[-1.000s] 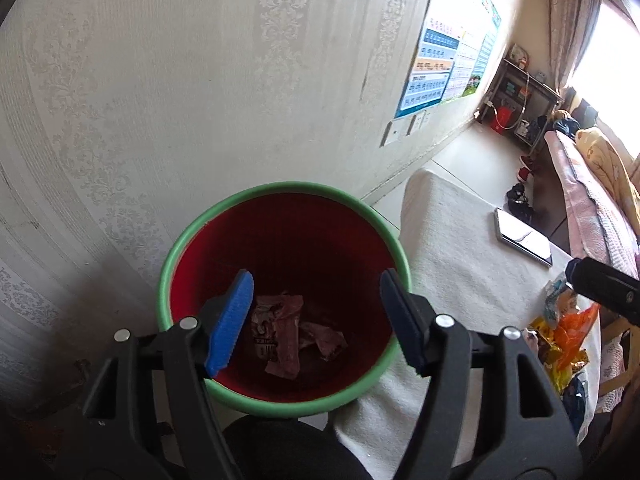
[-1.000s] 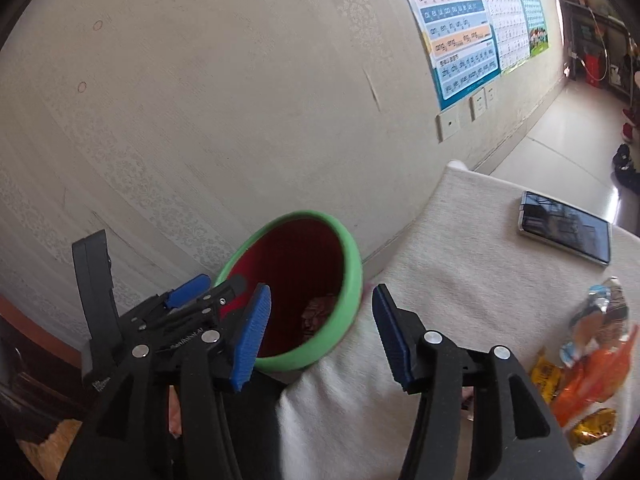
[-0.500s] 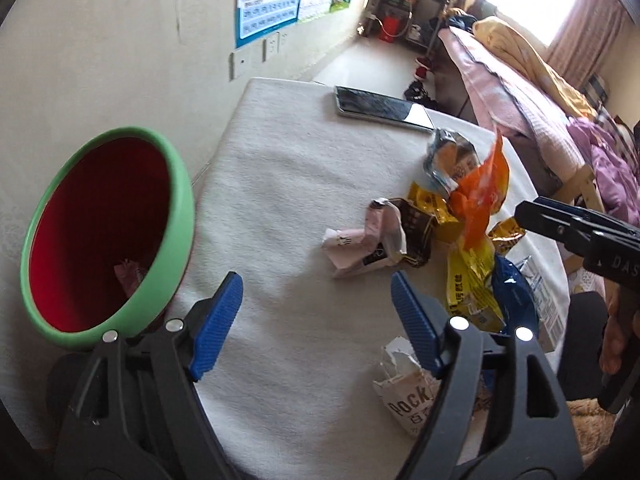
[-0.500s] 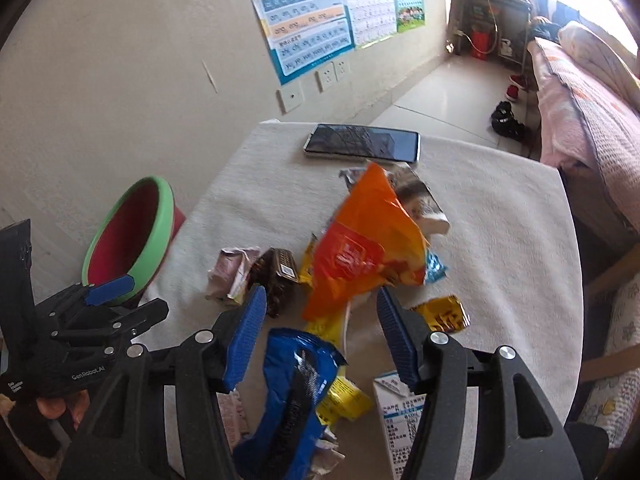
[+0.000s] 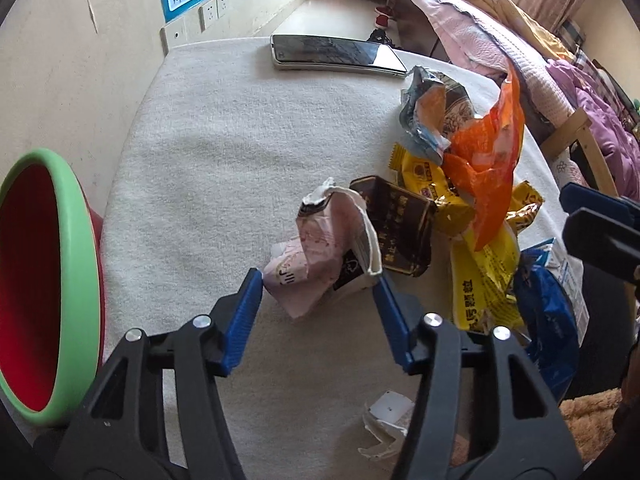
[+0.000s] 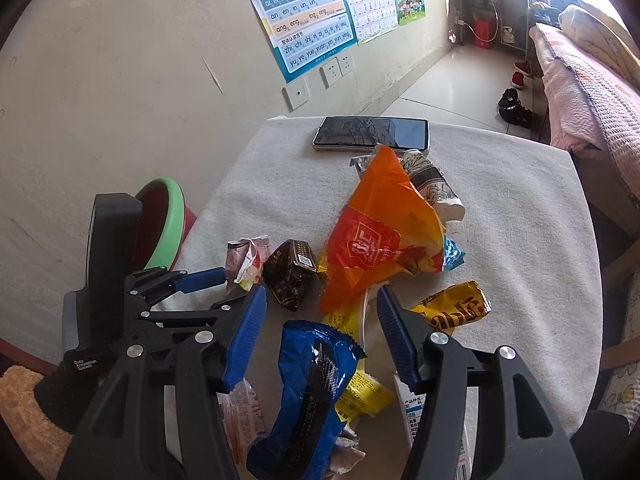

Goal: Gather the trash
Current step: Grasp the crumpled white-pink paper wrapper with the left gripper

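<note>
Nearest, the left gripper [image 5: 320,284] is angled down over the table [image 5: 208,152], its jaws closing around a crumpled pink wrapper [image 5: 320,256]. The blue pads sit at the wrapper's two sides; whether they are pressing on it yet cannot be told, though a thin gap seems to remain. The right gripper [image 6: 320,308] stands with jaws spread above a blue packet [image 6: 316,372] that lies between and below them, not gripped.

Just beyond the pink wrapper, touching it, is a dark brown packet [image 5: 396,228]. Behind that lie yellow sachets [image 5: 424,172] and a tall orange bag [image 5: 488,152], all crowded together. A phone [image 5: 336,54] rests at the far edge, well apart from the litter. The bin [image 5: 76,264], green-rimmed with a red inside, stands off the table's left edge, mouth tipped toward the camera.

Judgement: the step in hand is picking up the pink wrapper. It is soft and springy, so the pads should close fully on its bulk, not its torn upper lip. The right-hand pad is close to the brown packet; keep clear of it, then lift straight up before carrying left to the bin.
</note>
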Demonstrator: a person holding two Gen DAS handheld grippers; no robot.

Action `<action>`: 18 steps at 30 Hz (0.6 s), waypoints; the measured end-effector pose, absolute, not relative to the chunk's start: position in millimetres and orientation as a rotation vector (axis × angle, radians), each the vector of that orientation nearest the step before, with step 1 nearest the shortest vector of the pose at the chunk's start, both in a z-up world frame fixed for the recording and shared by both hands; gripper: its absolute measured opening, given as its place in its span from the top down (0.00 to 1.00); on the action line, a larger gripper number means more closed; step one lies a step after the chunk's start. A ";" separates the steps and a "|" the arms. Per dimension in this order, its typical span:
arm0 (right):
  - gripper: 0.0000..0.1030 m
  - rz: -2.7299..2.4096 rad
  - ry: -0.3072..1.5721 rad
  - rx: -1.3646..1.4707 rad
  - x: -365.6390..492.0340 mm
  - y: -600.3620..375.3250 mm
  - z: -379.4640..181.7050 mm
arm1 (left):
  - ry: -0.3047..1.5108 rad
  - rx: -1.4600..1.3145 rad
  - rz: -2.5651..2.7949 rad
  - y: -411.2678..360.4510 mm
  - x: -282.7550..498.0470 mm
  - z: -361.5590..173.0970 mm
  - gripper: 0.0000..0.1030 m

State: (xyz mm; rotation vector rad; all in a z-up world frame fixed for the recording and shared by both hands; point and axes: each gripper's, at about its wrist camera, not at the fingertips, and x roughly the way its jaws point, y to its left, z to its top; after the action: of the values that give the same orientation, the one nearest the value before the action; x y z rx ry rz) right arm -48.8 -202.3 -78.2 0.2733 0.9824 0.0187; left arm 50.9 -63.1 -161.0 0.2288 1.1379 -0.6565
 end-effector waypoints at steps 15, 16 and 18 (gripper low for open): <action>0.46 0.123 1.137 -0.071 14.5 -144.9 -114.1 | 1.117 0.046 -0.491 0.6 20.9 -139.9 0.47; 0.46 0.133 1.154 -0.095 18.1 -141.5 -119.3 | 1.124 0.048 -0.490 1.0 20.2 -142.3 0.47; 0.46 0.136 1.183 -0.138 23.3 -137.3 -128.5 | 1.131 0.053 -0.487 -0.3 21.1 -145.1 0.47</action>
State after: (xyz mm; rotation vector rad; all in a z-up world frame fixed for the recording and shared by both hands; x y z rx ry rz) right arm 23.3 -137.3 -128.5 -0.1382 1.1831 0.1364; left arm 21.1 -0.3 -145.1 0.0529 1.1309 -0.4871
